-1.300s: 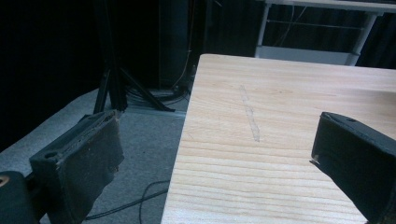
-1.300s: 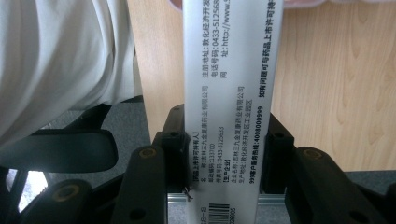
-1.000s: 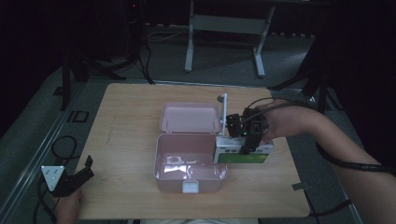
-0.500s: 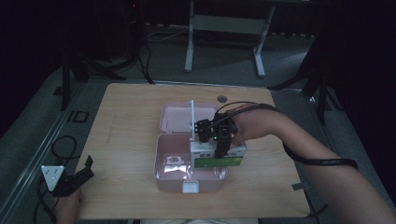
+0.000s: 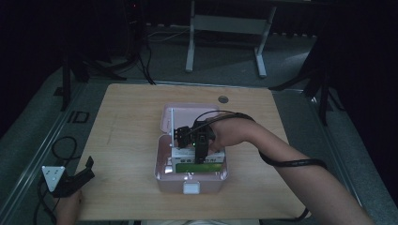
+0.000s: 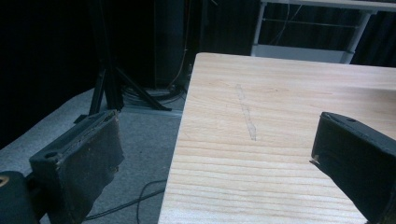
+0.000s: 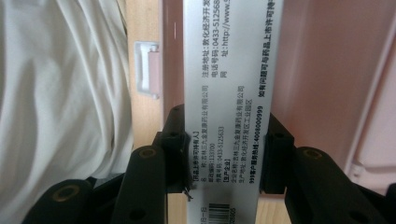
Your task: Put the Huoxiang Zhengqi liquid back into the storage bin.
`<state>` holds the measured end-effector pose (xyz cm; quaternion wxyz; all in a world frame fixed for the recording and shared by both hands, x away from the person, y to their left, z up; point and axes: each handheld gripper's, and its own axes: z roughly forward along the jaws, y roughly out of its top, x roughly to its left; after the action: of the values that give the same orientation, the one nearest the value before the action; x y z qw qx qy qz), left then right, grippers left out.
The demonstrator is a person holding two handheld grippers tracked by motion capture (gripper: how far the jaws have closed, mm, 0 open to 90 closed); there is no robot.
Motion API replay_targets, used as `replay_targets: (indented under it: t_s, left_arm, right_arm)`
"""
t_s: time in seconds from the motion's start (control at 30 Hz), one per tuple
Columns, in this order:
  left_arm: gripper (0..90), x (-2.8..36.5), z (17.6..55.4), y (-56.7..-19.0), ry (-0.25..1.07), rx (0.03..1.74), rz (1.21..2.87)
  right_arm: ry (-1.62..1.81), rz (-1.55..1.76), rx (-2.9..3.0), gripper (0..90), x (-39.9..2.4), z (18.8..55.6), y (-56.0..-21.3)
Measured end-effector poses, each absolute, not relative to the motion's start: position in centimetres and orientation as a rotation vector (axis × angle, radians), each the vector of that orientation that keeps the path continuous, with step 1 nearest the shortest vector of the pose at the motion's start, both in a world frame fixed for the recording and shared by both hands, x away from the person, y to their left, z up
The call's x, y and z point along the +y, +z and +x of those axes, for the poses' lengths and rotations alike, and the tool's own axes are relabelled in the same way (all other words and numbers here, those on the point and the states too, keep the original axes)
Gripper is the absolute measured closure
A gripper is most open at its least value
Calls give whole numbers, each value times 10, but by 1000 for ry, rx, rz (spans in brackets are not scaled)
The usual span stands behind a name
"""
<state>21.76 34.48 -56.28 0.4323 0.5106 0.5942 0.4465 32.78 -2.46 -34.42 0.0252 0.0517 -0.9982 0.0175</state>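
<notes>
R gripper (image 5: 199,152) clamping carton (image 5: 197,165) inside pink case (image 5: 162,161), walls close

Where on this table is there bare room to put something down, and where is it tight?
Bare wood on the table runs from the pink box left to the table's edge, where the left claw waits open. Right of the box is also bare, but the forearm crosses it. Tight inside the box: the right claw holds the carton there.
</notes>
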Motion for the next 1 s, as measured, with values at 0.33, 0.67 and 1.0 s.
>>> replay_targets:
  t_s: [0.33, 0.67, 1.0]
  left_arm:
    - [21, 344, 218, -563, 1115, 1482, 1275]
    - [21, 344, 218, -563, 1115, 1482, 1276]
    - [21, 344, 218, -563, 1119, 1481, 1278]
  right_arm:
    - [68, 118, -3069, 617, -31, 334, -385]
    - [117, 122, -3054, 617, -36, 334, -418]
    - [137, 153, -3021, 616, -34, 332, -445]
